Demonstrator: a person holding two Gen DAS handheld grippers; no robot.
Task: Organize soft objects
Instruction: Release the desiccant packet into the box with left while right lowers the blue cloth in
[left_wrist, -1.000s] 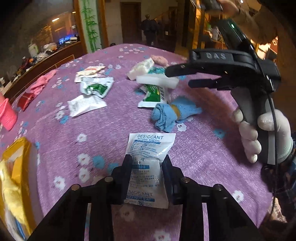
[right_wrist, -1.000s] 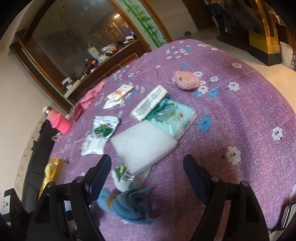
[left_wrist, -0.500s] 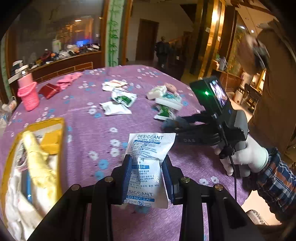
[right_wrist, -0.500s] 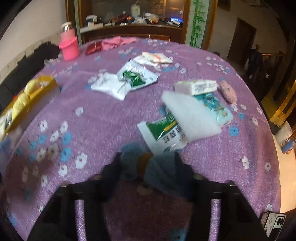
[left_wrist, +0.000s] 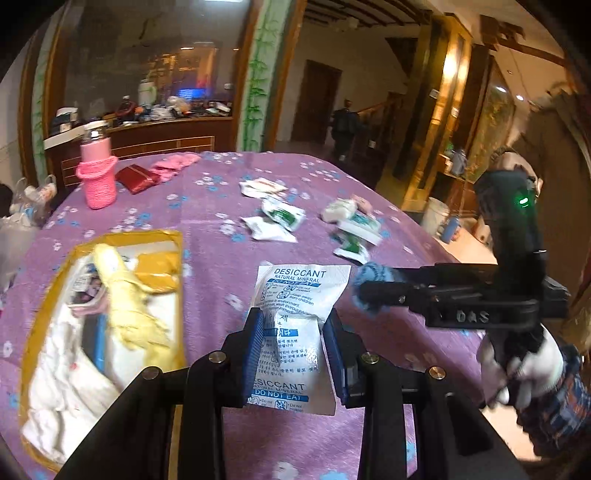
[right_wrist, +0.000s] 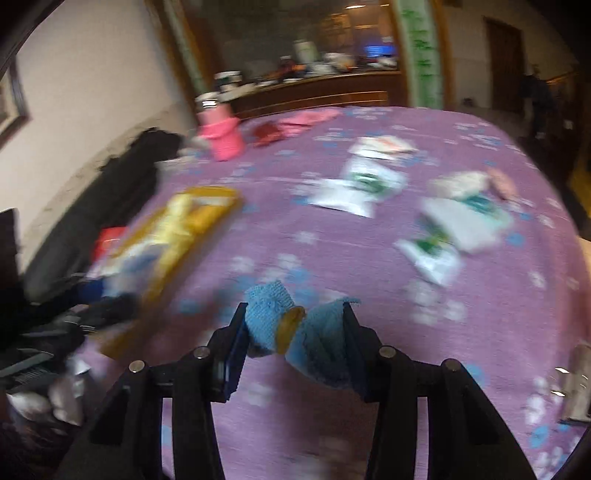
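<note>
My left gripper (left_wrist: 293, 338) is shut on a white desiccant packet (left_wrist: 295, 325) and holds it above the purple floral tablecloth (left_wrist: 221, 258). My right gripper (right_wrist: 293, 332) is shut on a blue cloth (right_wrist: 295, 328) with a tan band round its middle; the gripper also shows in the left wrist view (left_wrist: 373, 291), to the right of the packet. A yellow tray (left_wrist: 48, 295) with white and pale yellow soft items lies on the table to the left. The tray shows blurred in the right wrist view (right_wrist: 184, 221).
Several white and green packets (left_wrist: 280, 218) and a foam pad (left_wrist: 360, 225) lie mid-table. A pink crocheted bottle holder (left_wrist: 96, 181), a red wallet (left_wrist: 136, 179) and a pink cloth (left_wrist: 177, 164) stand at the far side. The table edge drops off at right.
The right gripper closed on the blue cloth and lifted it off the table, swinging left. The left gripper with the desiccant packet rose and turned left, bringing the yellow tray into view.
</note>
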